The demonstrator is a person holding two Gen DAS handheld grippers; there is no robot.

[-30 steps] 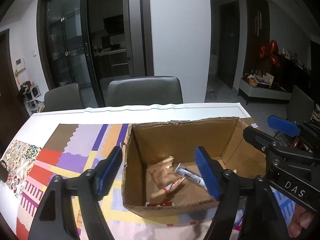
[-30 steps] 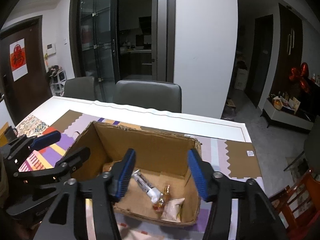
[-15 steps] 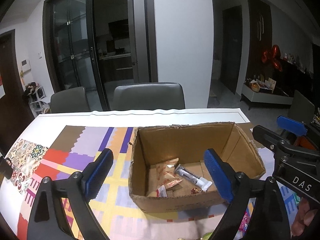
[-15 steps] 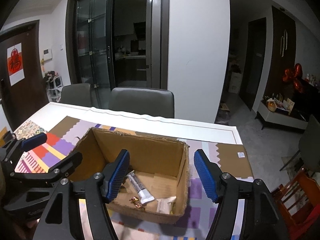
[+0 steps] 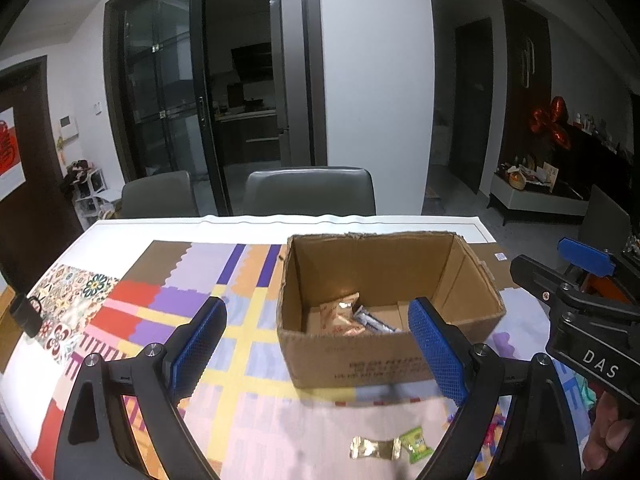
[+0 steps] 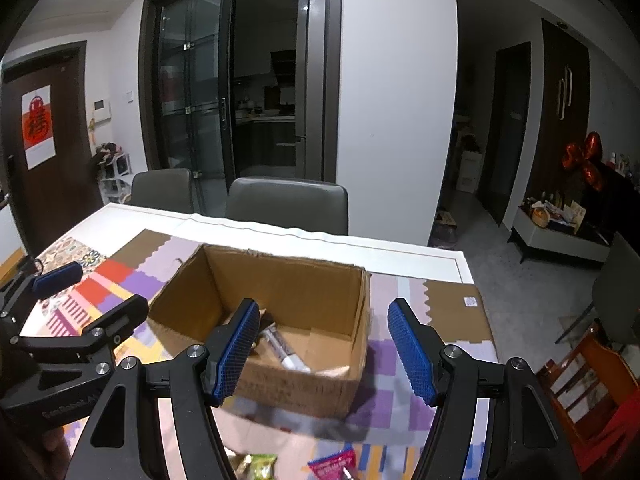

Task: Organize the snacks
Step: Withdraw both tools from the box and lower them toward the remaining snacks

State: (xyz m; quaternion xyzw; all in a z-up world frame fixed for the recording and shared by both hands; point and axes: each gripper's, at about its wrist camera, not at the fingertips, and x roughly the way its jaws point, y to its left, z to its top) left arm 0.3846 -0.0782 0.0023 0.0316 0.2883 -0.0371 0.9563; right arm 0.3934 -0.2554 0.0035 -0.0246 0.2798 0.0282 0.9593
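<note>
I am looking past my left gripper, jaws standing wide and holding nothing. The print on the cardboard box front is blurring beyond reading; "DAS" is showing on the right gripper, also released and empty. Inside the box an orange packet and silver wrapper are lying, partly hidden. Loose snacks are lying on the mat nearer me.

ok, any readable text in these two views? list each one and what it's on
"DAS": white letters on the right hand-held gripper body, seen in the left wrist view.
Print on the left hand-held gripper body: partly legible, not sure.
Printed lines on the cardboard box front: too blurred.
Red poster on the door: one large character, not readable.
Snack wrappers: too small.
</note>
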